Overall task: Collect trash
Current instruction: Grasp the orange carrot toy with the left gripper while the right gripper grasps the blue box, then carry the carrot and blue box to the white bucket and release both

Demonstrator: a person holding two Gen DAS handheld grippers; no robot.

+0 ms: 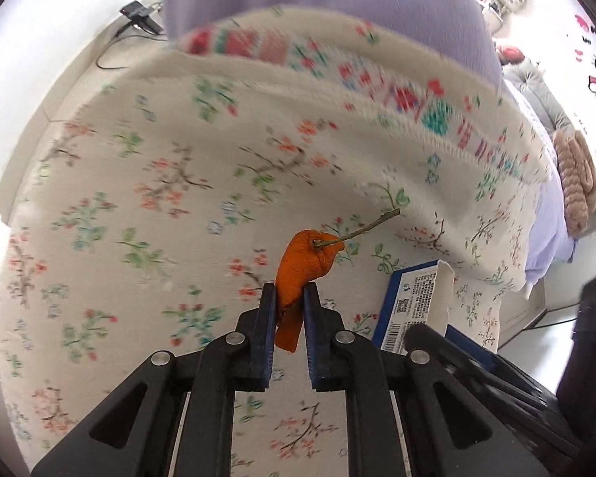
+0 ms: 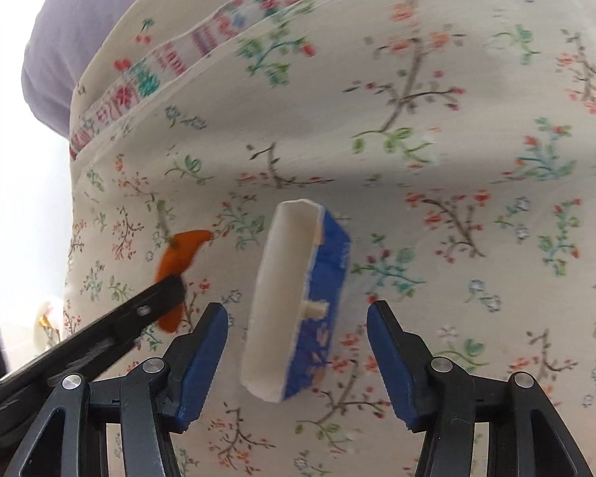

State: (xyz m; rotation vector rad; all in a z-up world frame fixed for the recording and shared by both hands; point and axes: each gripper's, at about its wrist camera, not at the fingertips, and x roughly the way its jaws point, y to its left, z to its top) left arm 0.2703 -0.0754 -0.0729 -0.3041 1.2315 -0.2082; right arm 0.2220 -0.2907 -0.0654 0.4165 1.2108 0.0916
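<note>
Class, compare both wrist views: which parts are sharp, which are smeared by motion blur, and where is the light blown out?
Left wrist view: the tool and orange peel are sharp, the floral bedspread is smeared, the edges are blown white and curved. Right wrist view: the tool is sharp, the blue carton fairly sharp, the bedspread blurred, the left side overexposed.

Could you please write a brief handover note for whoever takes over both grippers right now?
Left gripper: shut on the orange peel with its stem, lifted above the floral bedspread.
Right gripper: open, jaws on either side of the torn blue carton on the bedspread, not pressing on it.
Done: peel picked up.
Left: close on the carton, then bin both pieces; no bin is in view.
</note>
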